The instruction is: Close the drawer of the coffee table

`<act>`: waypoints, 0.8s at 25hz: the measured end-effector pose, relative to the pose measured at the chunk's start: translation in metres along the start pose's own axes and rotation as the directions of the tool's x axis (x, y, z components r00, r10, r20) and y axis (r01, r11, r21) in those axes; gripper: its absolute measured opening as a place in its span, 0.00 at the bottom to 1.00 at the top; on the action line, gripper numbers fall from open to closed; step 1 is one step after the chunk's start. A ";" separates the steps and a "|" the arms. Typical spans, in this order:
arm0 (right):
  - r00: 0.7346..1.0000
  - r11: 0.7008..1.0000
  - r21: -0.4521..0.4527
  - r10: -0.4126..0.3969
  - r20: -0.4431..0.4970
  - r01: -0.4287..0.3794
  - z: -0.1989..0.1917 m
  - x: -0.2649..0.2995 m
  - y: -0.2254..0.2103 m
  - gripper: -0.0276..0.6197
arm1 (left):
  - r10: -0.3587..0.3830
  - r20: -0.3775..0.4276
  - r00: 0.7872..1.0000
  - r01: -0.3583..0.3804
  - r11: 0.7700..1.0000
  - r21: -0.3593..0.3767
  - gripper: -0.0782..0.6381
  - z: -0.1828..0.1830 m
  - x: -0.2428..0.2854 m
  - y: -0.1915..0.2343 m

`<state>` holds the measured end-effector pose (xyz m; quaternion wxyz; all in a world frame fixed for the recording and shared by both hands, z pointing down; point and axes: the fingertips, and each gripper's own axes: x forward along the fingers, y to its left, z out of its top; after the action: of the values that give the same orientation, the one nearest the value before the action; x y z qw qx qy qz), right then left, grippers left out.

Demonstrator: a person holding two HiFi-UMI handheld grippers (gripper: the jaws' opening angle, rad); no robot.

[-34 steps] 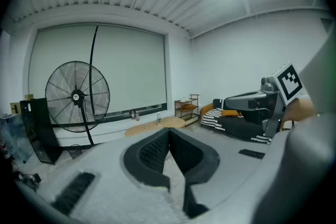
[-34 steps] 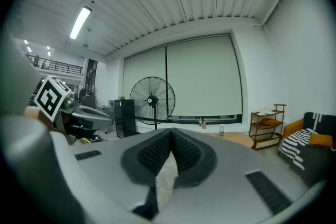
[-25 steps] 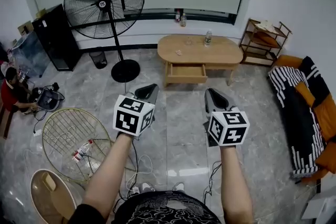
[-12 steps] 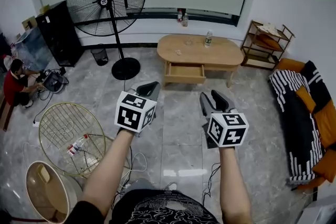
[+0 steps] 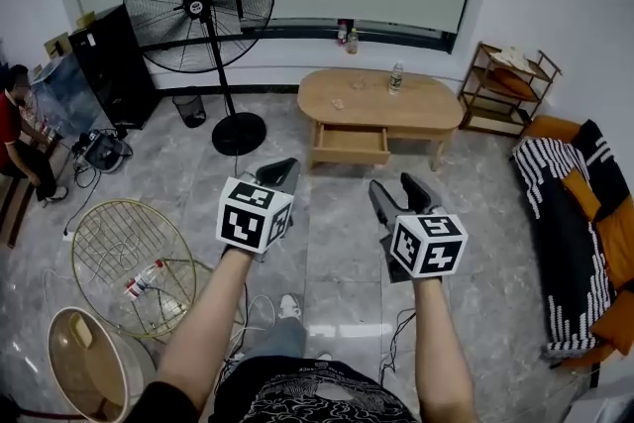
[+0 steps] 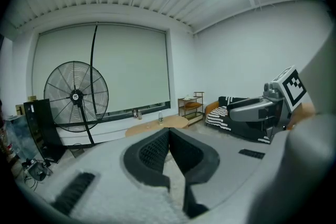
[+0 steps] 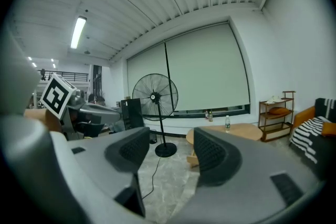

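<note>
The left hand-held gripper point(image 5: 280, 171) is clenched: its jaws meet at the tips and nothing sits between them. The right hand-held gripper point(image 5: 393, 187) is released. Its jaws have just been opening and now stand apart, with only the floor point(image 5: 332, 213) and the far room showing through the gap. Both are held out side by side above the grey stone floor, each pointing slightly downward toward the far wall.

Well ahead of them stands the oval wooden desk point(image 5: 381, 100), under the long window. Its drawer point(image 5: 351, 143) is pulled out from the front, on the side nearer the left hand-held gripper, and neither gripper touches it. A small bottle point(image 5: 396, 77) stands upright on the desk top. A large standing fan point(image 5: 198, 0) is to the left of the desk, a low wooden shelf point(image 5: 505, 79) to its right, and a sofa point(image 5: 584, 213) lines the right-hand wall.
</note>
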<state>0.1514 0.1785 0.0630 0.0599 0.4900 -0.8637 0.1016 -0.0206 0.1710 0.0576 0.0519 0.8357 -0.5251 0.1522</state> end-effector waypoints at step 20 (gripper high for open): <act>0.996 0.997 0.022 -0.070 -0.049 0.071 0.022 0.192 -0.050 0.55 | -0.075 -0.013 0.997 0.075 0.997 -0.018 0.12 0.013 0.162 0.136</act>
<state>0.0962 -0.0119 0.0868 0.0786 0.5182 -0.8429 0.1216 -0.0747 -0.0323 0.0849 0.0684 0.8532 -0.4944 0.1510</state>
